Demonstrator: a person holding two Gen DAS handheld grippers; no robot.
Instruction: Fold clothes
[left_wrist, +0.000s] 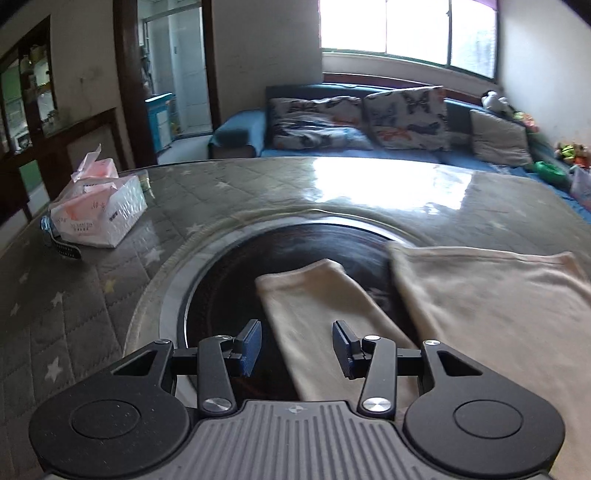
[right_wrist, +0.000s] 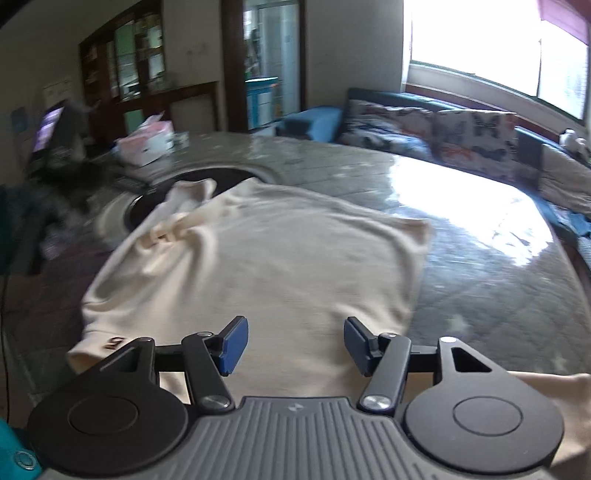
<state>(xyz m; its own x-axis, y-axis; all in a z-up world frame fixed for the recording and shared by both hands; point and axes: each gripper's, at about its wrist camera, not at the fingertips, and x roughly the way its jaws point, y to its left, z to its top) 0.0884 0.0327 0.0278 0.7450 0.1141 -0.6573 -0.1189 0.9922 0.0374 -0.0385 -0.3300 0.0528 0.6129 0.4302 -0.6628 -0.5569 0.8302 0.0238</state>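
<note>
1. Left gripper (left_wrist: 297, 347): jaws apart, empty, above a cream sleeve (left_wrist: 314, 317).
2. Right gripper (right_wrist: 293, 345): jaws apart (empty), over the cream garment (right_wrist: 280, 254) spread toward 12 o'clock on the table (right_wrist: 480, 266).
</note>
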